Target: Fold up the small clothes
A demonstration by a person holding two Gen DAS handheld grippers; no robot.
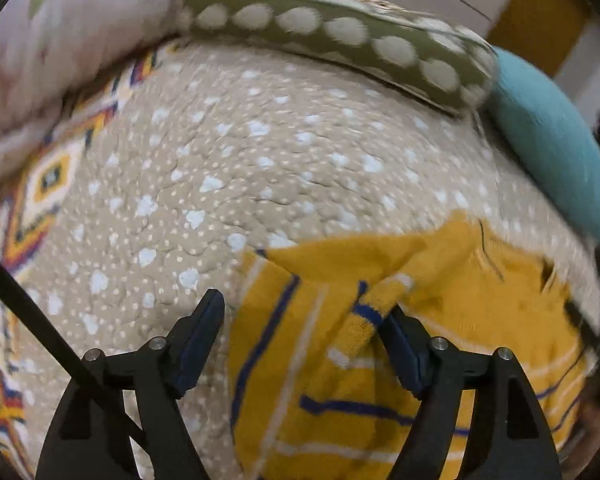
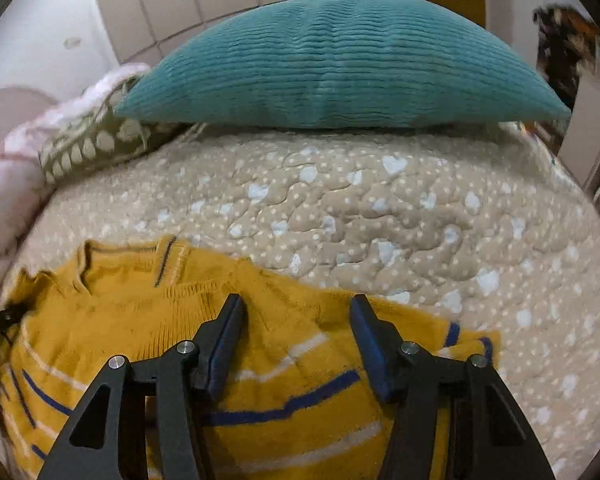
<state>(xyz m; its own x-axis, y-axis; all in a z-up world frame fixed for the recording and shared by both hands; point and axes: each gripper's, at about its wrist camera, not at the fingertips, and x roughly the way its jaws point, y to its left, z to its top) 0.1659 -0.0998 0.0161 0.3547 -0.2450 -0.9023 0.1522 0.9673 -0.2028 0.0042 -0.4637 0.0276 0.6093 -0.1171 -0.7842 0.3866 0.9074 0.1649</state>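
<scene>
Both grippers were spread wide with nothing clamped. On the left wrist view, I had the left gripper (image 1: 306, 308) over the quilt (image 1: 260, 152), and the small mustard sweater (image 1: 440, 280) lay mostly between and beyond my right-hand finger, a striped cuff (image 1: 374, 312) draped against that fingertip, though I could not tell whether it truly rested there. On the right wrist view, the right gripper (image 2: 298, 308) hung above the sweater's chest, collar off past the left finger. I judged the knit light, soft and floppy, likely to sag, best pinched at a cuff or shoulder seam. It was yellow with navy and white stripes.
</scene>
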